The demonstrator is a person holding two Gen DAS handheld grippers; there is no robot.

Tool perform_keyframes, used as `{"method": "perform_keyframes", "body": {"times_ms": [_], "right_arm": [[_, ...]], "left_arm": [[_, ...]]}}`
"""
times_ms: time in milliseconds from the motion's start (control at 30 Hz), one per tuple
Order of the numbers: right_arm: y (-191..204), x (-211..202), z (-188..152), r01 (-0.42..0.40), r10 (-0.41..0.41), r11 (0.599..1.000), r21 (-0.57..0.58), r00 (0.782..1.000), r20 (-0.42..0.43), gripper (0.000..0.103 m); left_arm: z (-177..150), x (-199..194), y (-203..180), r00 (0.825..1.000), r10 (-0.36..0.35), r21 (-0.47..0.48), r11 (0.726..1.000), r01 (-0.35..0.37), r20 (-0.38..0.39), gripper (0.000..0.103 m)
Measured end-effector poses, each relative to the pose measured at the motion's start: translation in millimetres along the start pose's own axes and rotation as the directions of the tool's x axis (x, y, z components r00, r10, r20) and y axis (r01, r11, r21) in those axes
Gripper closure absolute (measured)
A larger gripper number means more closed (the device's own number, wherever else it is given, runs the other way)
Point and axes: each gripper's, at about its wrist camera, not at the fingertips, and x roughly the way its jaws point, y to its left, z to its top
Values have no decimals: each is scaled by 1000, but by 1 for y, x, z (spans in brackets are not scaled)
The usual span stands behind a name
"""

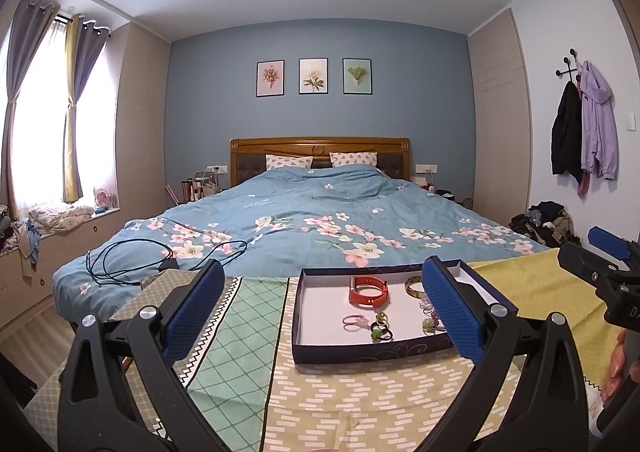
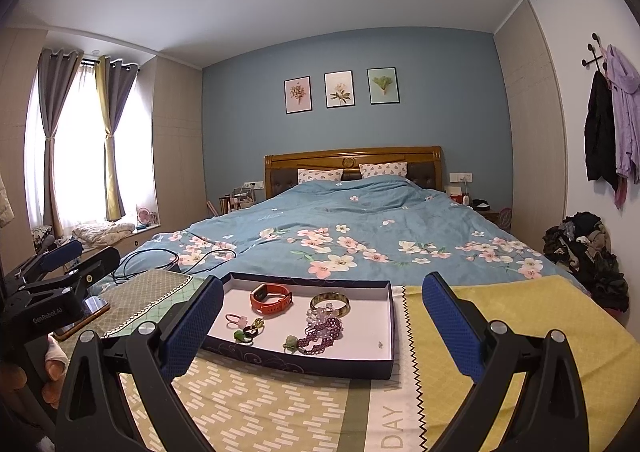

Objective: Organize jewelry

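Observation:
A shallow dark-blue tray (image 1: 360, 350) (image 2: 300, 363) with a white floor lies on the patterned cloth. In it are an orange watch band (image 1: 368, 291) (image 2: 271, 299), a gold bangle (image 1: 413, 286) (image 2: 331, 302), a purple bead bracelet (image 2: 325, 332), a pink ring (image 1: 354, 321) (image 2: 235, 319) and green rings (image 1: 380, 328) (image 2: 241, 336). My left gripper (image 1: 324, 308) (image 2: 80, 252) is open, just short of the tray, with nothing between its fingers. Its right finger hides the tray's right part. My right gripper (image 2: 322, 328) (image 1: 592, 248) is open and empty in front of the tray.
The cloth (image 2: 260, 404) covers a surface at the foot of a bed with a blue floral duvet (image 1: 320, 220). Black cables (image 1: 132, 260) lie on the duvet. A phone (image 2: 86, 312) rests left of the tray. A clothes pile (image 2: 580, 252) sits at the right wall.

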Motion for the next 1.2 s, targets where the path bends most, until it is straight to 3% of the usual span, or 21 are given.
{"method": "perform_keyframes", "body": {"times_ms": [1200], "right_arm": [[-2,5,1,-10,10,1000,-2,1000,-11,7]], "left_arm": [[-1,-1,1,1000,1,-1,1000,-1,-4,6]]}}
